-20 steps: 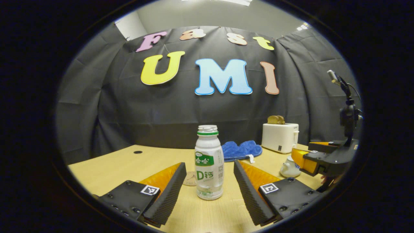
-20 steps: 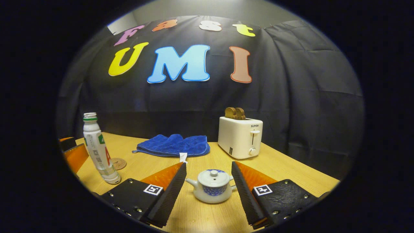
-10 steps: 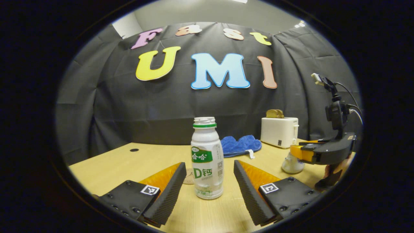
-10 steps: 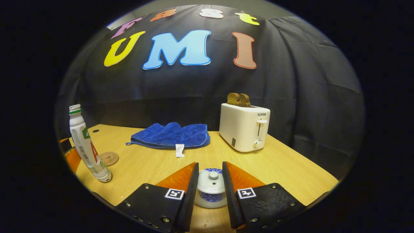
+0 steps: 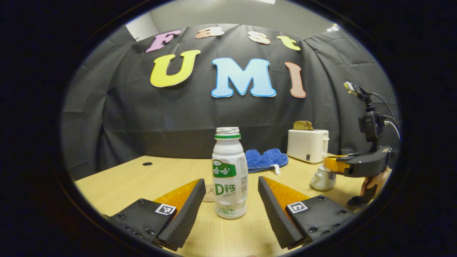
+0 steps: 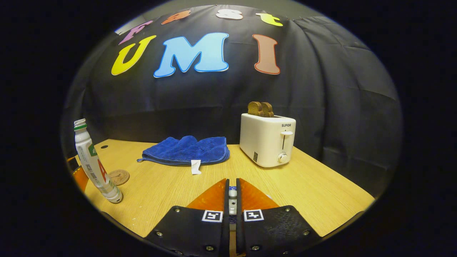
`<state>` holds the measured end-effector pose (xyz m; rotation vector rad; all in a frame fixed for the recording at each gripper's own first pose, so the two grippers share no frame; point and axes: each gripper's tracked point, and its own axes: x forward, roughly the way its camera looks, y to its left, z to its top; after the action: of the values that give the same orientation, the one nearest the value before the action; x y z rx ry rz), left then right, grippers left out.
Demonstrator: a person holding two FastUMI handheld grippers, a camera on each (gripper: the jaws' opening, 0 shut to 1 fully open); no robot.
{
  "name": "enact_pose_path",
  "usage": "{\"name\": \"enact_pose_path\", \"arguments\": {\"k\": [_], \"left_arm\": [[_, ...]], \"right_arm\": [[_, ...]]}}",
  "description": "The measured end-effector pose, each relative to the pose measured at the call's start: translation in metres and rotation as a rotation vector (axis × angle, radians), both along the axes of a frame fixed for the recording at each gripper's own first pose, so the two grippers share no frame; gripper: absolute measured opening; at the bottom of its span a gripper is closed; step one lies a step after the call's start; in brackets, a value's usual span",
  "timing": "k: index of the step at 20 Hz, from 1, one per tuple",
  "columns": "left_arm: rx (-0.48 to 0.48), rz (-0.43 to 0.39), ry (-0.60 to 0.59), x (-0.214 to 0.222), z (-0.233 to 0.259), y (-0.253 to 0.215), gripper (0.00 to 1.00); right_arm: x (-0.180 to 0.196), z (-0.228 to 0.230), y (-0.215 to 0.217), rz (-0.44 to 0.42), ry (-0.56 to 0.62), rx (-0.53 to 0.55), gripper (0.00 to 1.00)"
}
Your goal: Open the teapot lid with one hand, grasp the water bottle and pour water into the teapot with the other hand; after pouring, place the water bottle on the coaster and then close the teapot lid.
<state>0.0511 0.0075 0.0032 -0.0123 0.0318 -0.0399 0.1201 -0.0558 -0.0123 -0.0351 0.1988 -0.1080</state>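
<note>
The white water bottle (image 5: 230, 175) with a green label stands uncapped on the table between the fingers of my open left gripper (image 5: 232, 184), which do not touch it. A round coaster (image 5: 208, 194) lies just behind the bottle. At the right, the small white and blue teapot (image 5: 322, 178) sits under my right gripper (image 5: 329, 166). In the right gripper view, the right gripper (image 6: 232, 182) is shut on the teapot lid's knob (image 6: 232, 194), and its fingers hide the pot body. The bottle (image 6: 94, 162) and coaster (image 6: 118, 176) stand far left there.
A white toaster (image 6: 267, 139) holding toast stands at the back right. A folded blue cloth (image 6: 185, 150) lies at the back centre. A hand (image 5: 373, 182) holds the right gripper. A small hole (image 5: 147, 164) marks the table (image 5: 142, 182) at the far left.
The right gripper's fingers have come together from partly open around the teapot to shut on the lid's knob. The left gripper and the bottle have barely moved.
</note>
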Motion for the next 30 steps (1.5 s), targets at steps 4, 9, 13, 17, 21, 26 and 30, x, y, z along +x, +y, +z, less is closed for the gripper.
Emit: {"name": "enact_pose_path", "arguments": {"k": [4, 9, 13, 17, 21, 26, 30], "left_arm": [[0.000, -0.005, 0.009, 0.000, -0.005, -0.001, 0.97], [0.002, 0.010, -0.007, 0.007, -0.002, 0.001, 1.00], [-0.008, 0.005, 0.017, 0.037, -0.003, 0.004, 1.00], [-0.084, 0.035, 0.081, 0.060, -0.016, 0.005, 1.00], [-0.058, 0.056, 0.094, 0.060, -0.020, 0.004, 0.90], [-0.078, 0.033, 0.096, 0.056, -0.019, 0.009, 0.75], [-0.001, -0.006, 0.070, 0.050, -0.007, 0.001, 0.82]], "right_arm": [[-0.002, 0.008, 0.001, 0.011, -0.037, 0.014, 0.07], [-0.018, 0.037, 0.018, 0.058, -0.150, -0.044, 0.07], [-0.029, 0.035, 0.037, 0.115, -0.160, -0.070, 0.07], [-0.034, 0.036, 0.041, 0.127, -0.178, -0.106, 0.07], [-0.037, 0.035, 0.048, 0.153, -0.179, -0.105, 0.07], [-0.063, 0.051, 0.053, 0.168, -0.231, -0.102, 0.07], [-0.112, 0.050, 0.056, 0.174, -0.254, -0.045, 0.07]]}}
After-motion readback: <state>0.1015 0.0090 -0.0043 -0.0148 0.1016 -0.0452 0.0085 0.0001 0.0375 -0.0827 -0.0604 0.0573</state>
